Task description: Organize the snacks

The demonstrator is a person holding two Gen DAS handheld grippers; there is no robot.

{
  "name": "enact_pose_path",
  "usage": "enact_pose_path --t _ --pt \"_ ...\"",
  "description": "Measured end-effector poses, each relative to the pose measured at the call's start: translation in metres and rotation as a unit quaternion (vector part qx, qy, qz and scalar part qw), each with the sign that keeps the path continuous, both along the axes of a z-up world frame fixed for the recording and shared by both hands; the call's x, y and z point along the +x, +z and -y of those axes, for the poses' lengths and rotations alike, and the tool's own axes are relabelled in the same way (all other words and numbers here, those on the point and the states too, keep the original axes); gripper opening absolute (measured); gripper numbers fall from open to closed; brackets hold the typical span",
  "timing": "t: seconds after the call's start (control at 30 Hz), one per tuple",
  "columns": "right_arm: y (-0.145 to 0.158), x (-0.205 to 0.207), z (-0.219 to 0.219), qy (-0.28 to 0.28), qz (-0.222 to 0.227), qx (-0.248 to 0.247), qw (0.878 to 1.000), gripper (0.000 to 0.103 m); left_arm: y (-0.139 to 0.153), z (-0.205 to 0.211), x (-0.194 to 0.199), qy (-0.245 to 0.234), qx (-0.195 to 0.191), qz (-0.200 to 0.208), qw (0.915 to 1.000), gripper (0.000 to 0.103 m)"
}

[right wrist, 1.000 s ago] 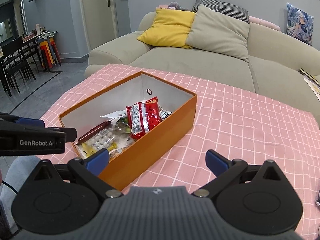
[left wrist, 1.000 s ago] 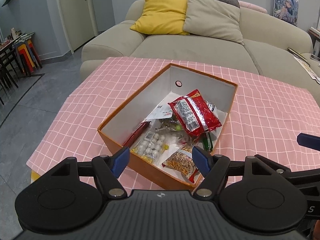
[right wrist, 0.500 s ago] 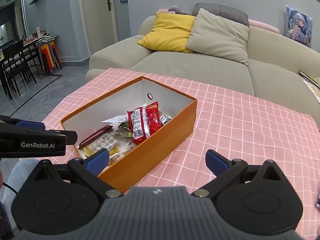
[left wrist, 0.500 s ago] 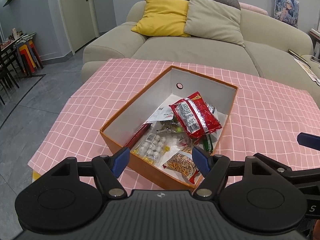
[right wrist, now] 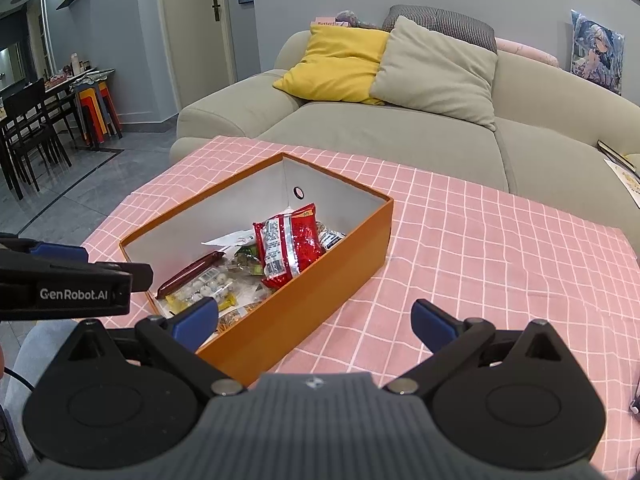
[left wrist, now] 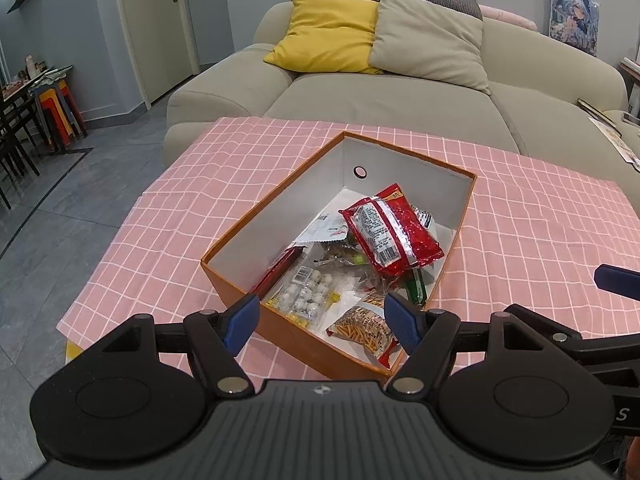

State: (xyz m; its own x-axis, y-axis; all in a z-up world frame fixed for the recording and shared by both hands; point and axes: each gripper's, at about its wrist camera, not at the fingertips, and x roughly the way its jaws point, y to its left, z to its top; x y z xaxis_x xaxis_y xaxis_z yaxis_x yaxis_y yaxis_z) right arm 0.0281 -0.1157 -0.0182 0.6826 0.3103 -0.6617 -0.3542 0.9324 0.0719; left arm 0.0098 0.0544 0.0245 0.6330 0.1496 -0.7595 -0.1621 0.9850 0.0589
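An orange box (left wrist: 256,220) with a white inside stands on the pink checked tablecloth (left wrist: 540,216); it also shows in the right wrist view (right wrist: 344,264). In it lie several snack packs: a big red bag (left wrist: 394,232) (right wrist: 290,242), a clear pack of white balls (left wrist: 306,292), a dark red stick (left wrist: 276,268) and a bag of orange sticks (left wrist: 362,326). My left gripper (left wrist: 322,316) is open and empty, held back above the box's near end. My right gripper (right wrist: 316,320) is open and empty, to the right of the box's near corner.
A beige sofa (left wrist: 400,100) with a yellow cushion (left wrist: 324,36) and a grey cushion (left wrist: 428,40) stands behind the table. A dining table with chairs and stacked stools (right wrist: 96,108) is at the far left. The other gripper shows at each view's edge (right wrist: 72,280).
Both grippers have drawn back and up a little from the box, so it looks smaller and farther. The snacks in the box have not moved. Both stay open.
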Motion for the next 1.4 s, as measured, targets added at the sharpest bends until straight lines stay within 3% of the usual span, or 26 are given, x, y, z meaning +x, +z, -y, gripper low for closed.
enact_pose_path --t 1.4 --pt "0.0005 -0.0006 -0.0029 -0.011 0.000 -0.011 1.000 0.099 0.0023 -0.0021 -0.0053 -0.005 -0.002 0.010 0.9999 0.084"
